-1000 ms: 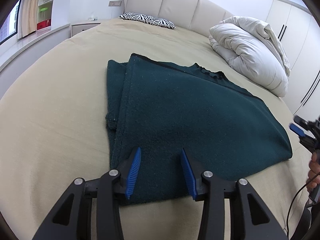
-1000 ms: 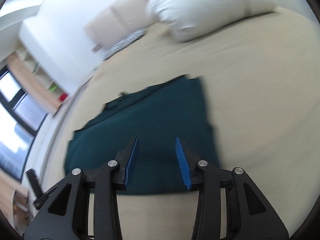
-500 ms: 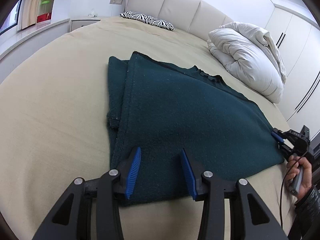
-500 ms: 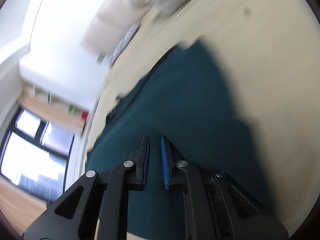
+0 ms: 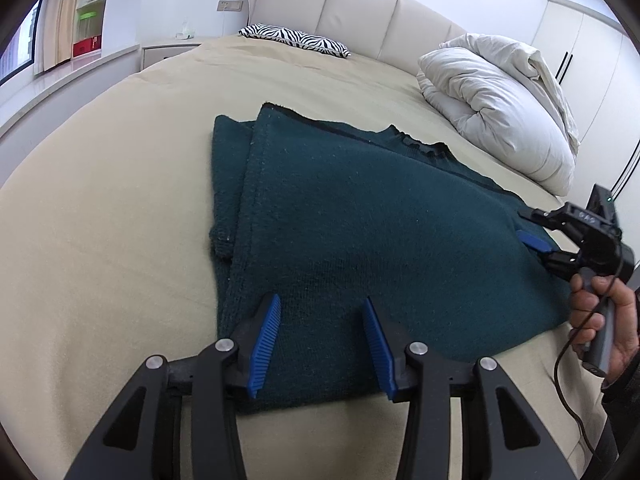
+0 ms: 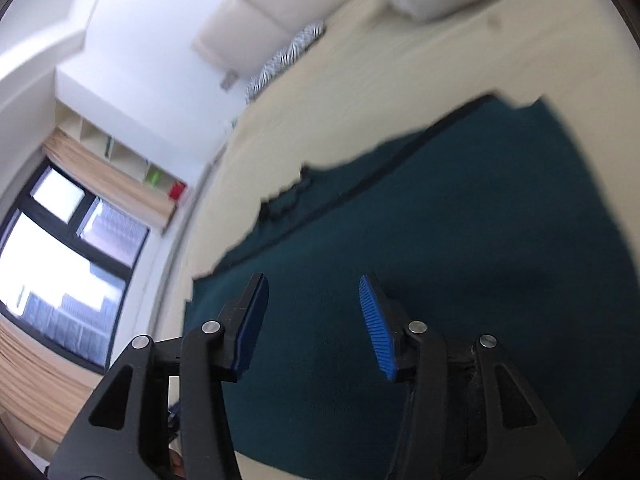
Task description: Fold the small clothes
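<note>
Done: sweater (image 5: 360, 220) lies partly folded on bed (image 5: 100, 220), one side turned in.
Left: further folds, by my judgement.
Left gripper (image 5: 320, 344): parted, empty, above near hem.
Right gripper (image 6: 312, 320): jaws just reopened, nothing grasped.

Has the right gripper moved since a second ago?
Yes. In the left wrist view the right gripper has come inward from the frame edge over the green sweater's right edge.

Before me: beige bed (image 5: 120, 208), padded cream headboard (image 5: 360, 12), zebra-print pillow (image 5: 296, 38), bundled white duvet (image 5: 500, 104), white wardrobe (image 5: 584, 52), window (image 6: 60, 280).
</note>
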{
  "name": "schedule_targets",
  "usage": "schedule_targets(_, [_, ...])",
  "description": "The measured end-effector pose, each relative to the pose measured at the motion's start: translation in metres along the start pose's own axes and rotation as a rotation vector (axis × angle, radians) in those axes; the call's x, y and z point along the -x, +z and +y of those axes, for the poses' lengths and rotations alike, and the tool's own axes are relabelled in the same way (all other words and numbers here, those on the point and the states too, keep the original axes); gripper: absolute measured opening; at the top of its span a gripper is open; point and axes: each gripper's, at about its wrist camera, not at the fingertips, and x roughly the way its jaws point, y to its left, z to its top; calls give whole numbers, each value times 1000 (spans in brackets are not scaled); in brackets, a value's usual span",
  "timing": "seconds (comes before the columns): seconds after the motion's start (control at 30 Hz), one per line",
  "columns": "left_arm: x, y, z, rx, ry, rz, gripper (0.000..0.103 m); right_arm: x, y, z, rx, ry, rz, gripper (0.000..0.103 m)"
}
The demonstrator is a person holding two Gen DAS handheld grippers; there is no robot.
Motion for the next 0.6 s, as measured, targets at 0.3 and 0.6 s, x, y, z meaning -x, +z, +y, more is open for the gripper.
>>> schedule_targets(0.3, [-1, -1, 0, -4, 0, -2, 47, 80, 20, -97, -187, -106, -210, 34])
schedule_targets(0.6, [12, 5, -10, 9, 14, -7, 48, 152, 17, -152, -254, -162, -262, 66])
